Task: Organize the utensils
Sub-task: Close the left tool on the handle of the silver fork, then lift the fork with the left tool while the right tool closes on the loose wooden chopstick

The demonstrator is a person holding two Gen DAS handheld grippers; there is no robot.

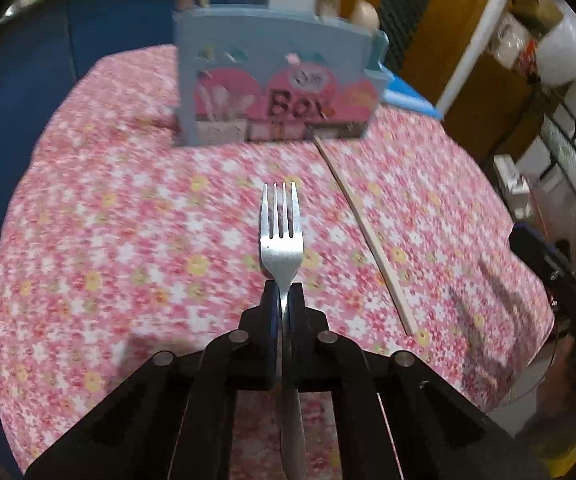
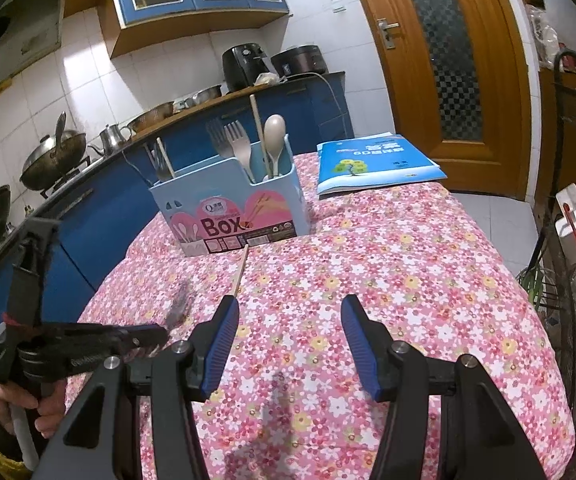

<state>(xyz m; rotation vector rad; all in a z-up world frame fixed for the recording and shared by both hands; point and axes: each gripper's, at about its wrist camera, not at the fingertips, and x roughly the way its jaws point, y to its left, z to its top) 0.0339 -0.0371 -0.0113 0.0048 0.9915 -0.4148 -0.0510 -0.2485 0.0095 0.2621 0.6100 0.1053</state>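
In the left wrist view my left gripper (image 1: pixel 283 292) is shut on a steel fork (image 1: pixel 281 220) at its neck. The tines point ahead toward the blue and pink utensil box (image 1: pixel 275 80), and the handle runs back under the jaws. A single wooden chopstick (image 1: pixel 364 232) lies on the floral tablecloth to the fork's right. In the right wrist view my right gripper (image 2: pixel 290 308) is open and holds nothing. It hangs over the cloth, short of the chopstick (image 2: pixel 240 272) and the box (image 2: pixel 227 208). Forks (image 2: pixel 239 140), a spoon (image 2: pixel 275 132) and chopsticks stand in the box. The left gripper (image 2: pixel 155 334) shows at the left with the fork (image 2: pixel 179 306) blurred.
A blue booklet (image 2: pixel 372 164) lies on the table's far right corner, behind the box. A kitchen counter with woks and pots runs along the left. A wooden door and a wire rack stand to the right. A hand (image 2: pixel 27 400) grips the left tool's handle.
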